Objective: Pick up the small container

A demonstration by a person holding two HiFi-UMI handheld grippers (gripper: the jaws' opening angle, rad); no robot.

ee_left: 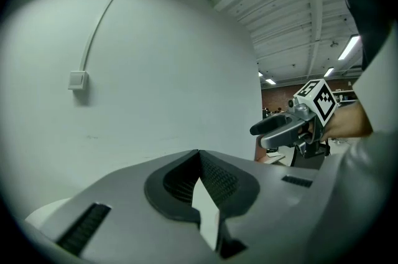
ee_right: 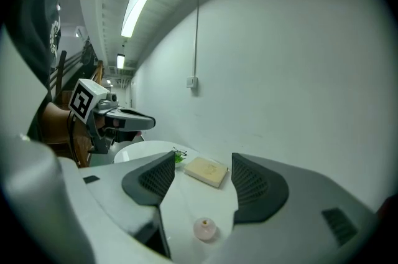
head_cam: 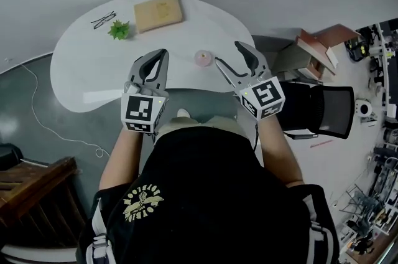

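Observation:
The small container (head_cam: 203,58) is a pale pink round pot on the white table (head_cam: 93,70), near its front edge. My right gripper (head_cam: 228,55) is open just to the right of it, jaws spread and pointing towards it. In the right gripper view the container (ee_right: 204,228) sits low between the open jaws of the right gripper (ee_right: 203,157), a little ahead of them and untouched. My left gripper (head_cam: 161,55) hangs left of the container, shut on nothing. The left gripper view shows the left gripper (ee_left: 199,154) with its tips meeting, aimed at a bare wall, and the container is out of sight there.
A tan book (head_cam: 158,12) lies at the table's back, with a small green plant (head_cam: 119,29) and a pair of glasses (head_cam: 103,20) to its left. A black chair (head_cam: 323,108) and stacked books (head_cam: 320,45) stand to the right. Dark wooden furniture (head_cam: 31,185) is at lower left.

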